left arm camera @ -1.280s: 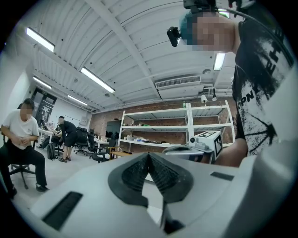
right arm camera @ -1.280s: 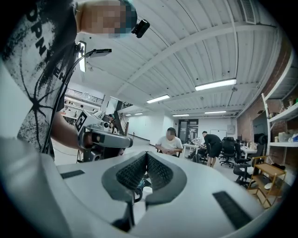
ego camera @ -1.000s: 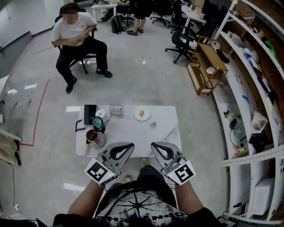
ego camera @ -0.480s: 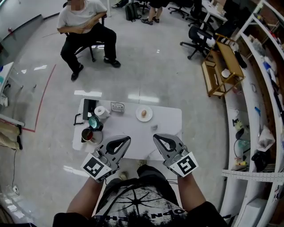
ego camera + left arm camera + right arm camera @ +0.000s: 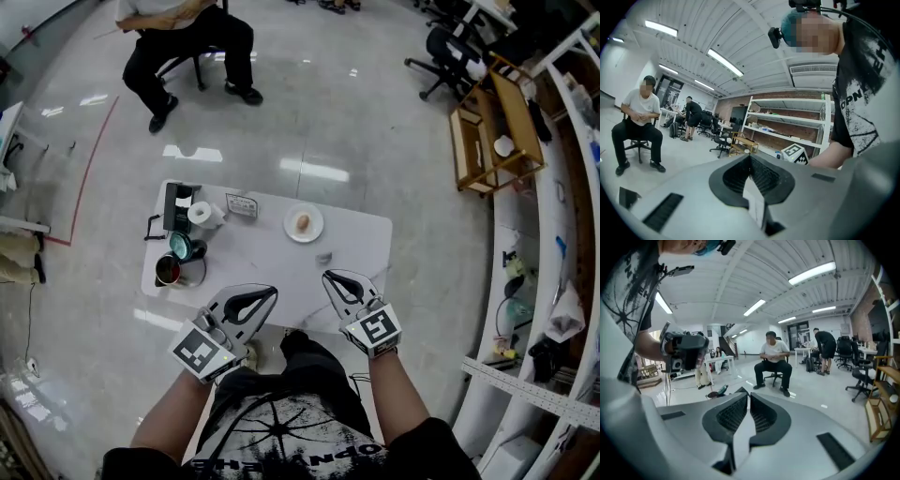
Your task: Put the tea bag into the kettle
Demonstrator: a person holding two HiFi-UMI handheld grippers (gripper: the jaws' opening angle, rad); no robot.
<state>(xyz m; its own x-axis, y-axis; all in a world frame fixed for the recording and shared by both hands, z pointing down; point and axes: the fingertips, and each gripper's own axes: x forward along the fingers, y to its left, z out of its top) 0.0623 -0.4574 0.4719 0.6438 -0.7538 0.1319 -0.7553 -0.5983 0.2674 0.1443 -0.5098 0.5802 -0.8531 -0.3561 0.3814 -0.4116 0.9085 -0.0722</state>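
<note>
Floor (image 5: 356,122): we see glossy pale tile with lamp glare, and a red line marked at the left.
Shelving (image 5: 562,187): long white shelves curve down the right side, crowded with small goods.
Seated person (image 5: 183,28): on a chair beyond the table, well apart from it.
Wooden cart (image 5: 492,131): light wood, open-tiered, standing by the shelving.
Table (image 5: 262,258): white, rectangular and smooth, with the person wearing the camera standing at its near edge.
Left gripper (image 5: 270,292): grey plastic with ribbed black pads. Its jaws are together with nothing held, and it hangs over the near edge.
Right gripper (image 5: 328,277): built the same, its jaws also closed and empty, beside the left one.
Black device (image 5: 175,204): boxy, at the far left corner.
Kettle (image 5: 173,272): shiny metal, round and open-topped, at the near left corner, left of the left gripper and apart from it.
Plate (image 5: 304,223): white, carrying a small tan oval.
Lid (image 5: 181,246): teal and round, just beyond the kettle.
Roll (image 5: 200,214): white, beside the device.
Packet (image 5: 241,205): flat and printed, at the far edge. We take it for the tea bag but cannot be sure.
Grey lump (image 5: 324,258): tiny, just ahead of the right gripper.
</note>
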